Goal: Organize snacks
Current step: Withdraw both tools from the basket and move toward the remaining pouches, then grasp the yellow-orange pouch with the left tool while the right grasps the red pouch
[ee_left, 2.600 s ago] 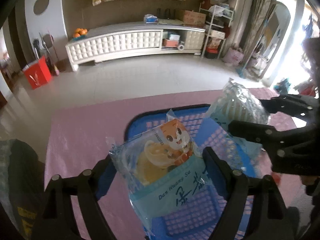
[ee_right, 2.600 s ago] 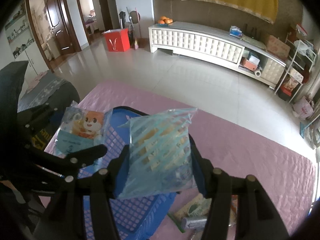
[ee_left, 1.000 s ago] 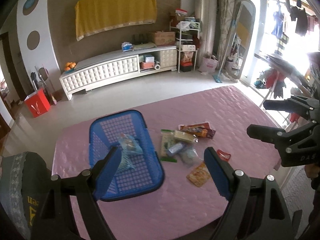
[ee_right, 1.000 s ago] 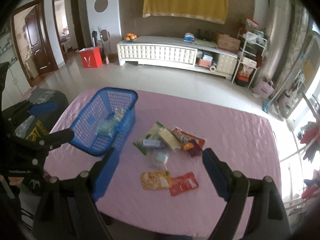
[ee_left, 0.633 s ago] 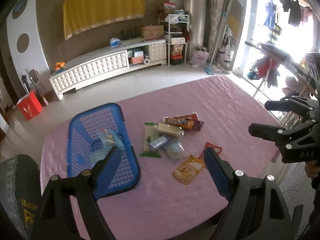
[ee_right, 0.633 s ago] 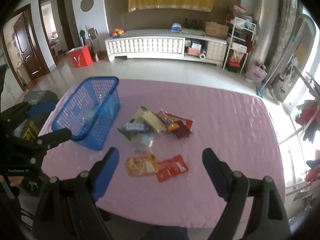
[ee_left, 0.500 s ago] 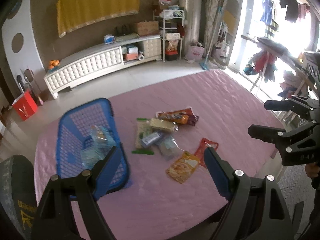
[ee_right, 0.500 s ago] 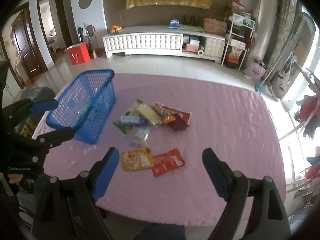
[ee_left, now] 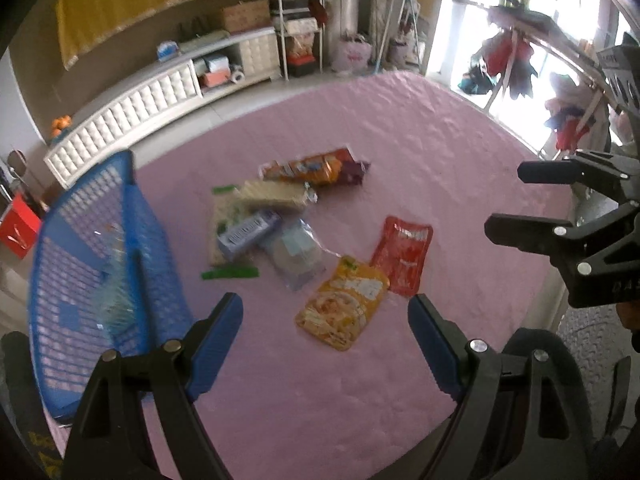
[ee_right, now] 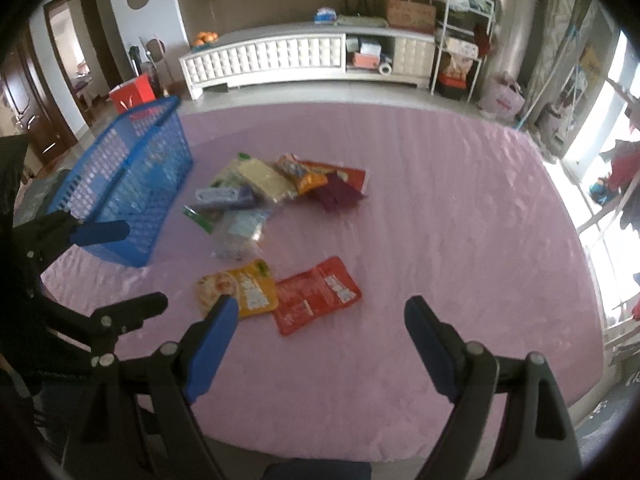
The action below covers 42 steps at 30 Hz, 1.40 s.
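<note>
Snacks (ee_left: 304, 216) loose mid-frame; both my hand-held grippers (ee_left: 325, 322) (ee_right: 320, 316) spread, empty; flat yellow pouch (ee_right: 240, 288) may slip the pinch.

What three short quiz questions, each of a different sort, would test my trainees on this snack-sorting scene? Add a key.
1. True or false: the left claw is shut on a snack packet.
2. Which packet lies right beside the red packet, on the near side of the pile?
A. the yellow packet
B. the purple packet
C. the cream wafer pack
3. Fill in: the blue basket stands on the ______ table cover.

Key
1. False: both it and the right claw are open and hold nothing.
2. A: their edges meet or overlap.
3. pink
</note>
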{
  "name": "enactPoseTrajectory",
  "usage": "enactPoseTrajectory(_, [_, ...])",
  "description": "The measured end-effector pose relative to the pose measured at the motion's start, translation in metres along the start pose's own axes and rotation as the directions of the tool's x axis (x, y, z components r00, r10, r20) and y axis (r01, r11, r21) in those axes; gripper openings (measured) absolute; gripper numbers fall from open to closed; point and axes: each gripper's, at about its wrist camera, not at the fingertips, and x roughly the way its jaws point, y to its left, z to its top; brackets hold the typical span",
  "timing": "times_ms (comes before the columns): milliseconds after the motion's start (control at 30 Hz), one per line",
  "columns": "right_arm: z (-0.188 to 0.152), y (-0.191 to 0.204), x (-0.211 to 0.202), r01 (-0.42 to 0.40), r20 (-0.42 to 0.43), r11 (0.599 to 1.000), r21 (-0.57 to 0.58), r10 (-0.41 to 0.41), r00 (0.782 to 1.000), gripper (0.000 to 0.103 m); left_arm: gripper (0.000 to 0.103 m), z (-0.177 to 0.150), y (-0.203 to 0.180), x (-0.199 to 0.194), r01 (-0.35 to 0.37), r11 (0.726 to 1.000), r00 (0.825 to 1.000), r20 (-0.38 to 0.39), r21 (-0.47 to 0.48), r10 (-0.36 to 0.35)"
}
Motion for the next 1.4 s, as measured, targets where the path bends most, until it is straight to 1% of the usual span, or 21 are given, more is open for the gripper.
enactPoseTrajectory(67, [-0.004, -0.005, 0.012, 0.007, -0.013, 1.000, 0.015, -0.007, 1.000, 0.088, 0.083, -0.002, -0.001, 0.017, 0.013, 1.000, 1.000, -0.025, 0.006, -0.012])
enactPoseTrajectory(200, [-0.012, -0.010, 0.030, 0.028, -0.031, 0.999, 0.024, -0.027, 0.999, 0.088, 0.083, -0.008, -0.003, 0.057, 0.041, 0.998, 0.994, -0.100, 0.041, -0.037])
enactPoseTrajectory(267, [-0.015, -0.015, 0.039, 0.024, -0.049, 0.999, 0.044, -0.021, 0.999, 0.088, 0.083, -0.008, -0.002, 0.072, 0.054, 0.997, 0.991, -0.125, 0.049, -0.048])
enactPoseTrajectory(433, [-0.020, -0.022, 0.052, 0.020, -0.068, 0.997, 0.080, -0.014, 0.998, 0.088, 0.083, -0.007, -0.001, 0.100, 0.094, 0.994, 0.983, -0.164, 0.059, -0.084])
enactPoseTrajectory(567, [-0.022, -0.027, 0.054, 0.011, -0.069, 0.995, 0.101, -0.004, 0.998, 0.088, 0.083, -0.005, -0.001, 0.118, 0.107, 0.988, 0.980, -0.179, 0.111, -0.086])
enactPoseTrajectory(667, [-0.023, -0.029, 0.057, 0.007, -0.072, 0.993, 0.115, 0.001, 0.997, 0.088, 0.083, -0.001, -0.002, 0.125, 0.109, 0.982, 0.979, -0.186, 0.156, -0.080])
enactPoseTrajectory(767, [-0.026, -0.030, 0.060, 0.000, -0.080, 0.991, 0.134, 0.011, 0.997, 0.088, 0.083, 0.000, -0.007, 0.128, 0.130, 0.968, 0.979, -0.183, 0.214, -0.091])
enactPoseTrajectory(833, [-0.028, -0.031, 0.058, -0.006, -0.078, 0.989, 0.145, 0.018, 0.997, 0.088, 0.083, 0.000, -0.009, 0.131, 0.135, 0.963, 0.978, -0.190, 0.235, -0.091])
enactPoseTrajectory(900, [-0.028, -0.032, 0.057, -0.006, -0.076, 0.988, 0.154, 0.018, 0.997, 0.088, 0.083, -0.001, -0.013, 0.132, 0.155, 0.957, 0.972, -0.209, 0.245, -0.104])
enactPoseTrajectory(967, [-0.028, -0.033, 0.057, -0.003, -0.078, 0.987, 0.158, 0.015, 0.997, 0.088, 0.083, -0.003, -0.018, 0.131, 0.147, 0.950, 0.975, -0.204, 0.275, -0.092])
enactPoseTrajectory(1067, [-0.030, -0.034, 0.055, -0.012, -0.080, 0.985, 0.174, 0.026, 0.996, 0.088, 0.082, -0.002, -0.013, 0.130, 0.164, 0.956, 0.969, -0.221, 0.243, -0.111])
enactPoseTrajectory(1100, [-0.030, -0.035, 0.055, -0.017, -0.080, 0.983, 0.181, 0.032, 0.996, 0.088, 0.081, -0.001, -0.013, 0.130, 0.158, 0.957, 0.970, -0.221, 0.242, -0.104])
enactPoseTrajectory(1167, [-0.030, -0.036, 0.054, -0.023, -0.082, 0.981, 0.194, 0.040, 0.996, 0.088, 0.073, 0.000, -0.011, 0.128, 0.155, 0.961, 0.970, -0.222, 0.229, -0.103])
enactPoseTrajectory(1233, [-0.031, -0.036, 0.055, -0.030, -0.087, 0.979, 0.204, 0.049, 0.995, 0.088, 0.056, 0.001, -0.009, 0.126, 0.155, 0.965, 0.969, -0.223, 0.213, -0.106])
enactPoseTrajectory(1267, [-0.030, -0.036, 0.055, -0.033, -0.089, 0.978, 0.207, 0.053, 0.995, 0.088, 0.052, 0.002, -0.006, 0.125, 0.148, 0.969, 0.970, -0.222, 0.199, -0.102])
enactPoseTrajectory(1333, [-0.030, -0.035, 0.055, -0.041, -0.092, 0.976, 0.213, 0.062, 0.994, 0.088, 0.035, 0.002, -0.001, 0.123, 0.137, 0.976, 0.971, -0.219, 0.169, -0.099])
enactPoseTrajectory(1400, [-0.028, -0.032, 0.057, -0.047, -0.100, 0.975, 0.219, 0.070, 0.993, 0.088, 0.031, 0.002, 0.005, 0.122, 0.145, 0.980, 0.969, -0.222, 0.135, -0.113])
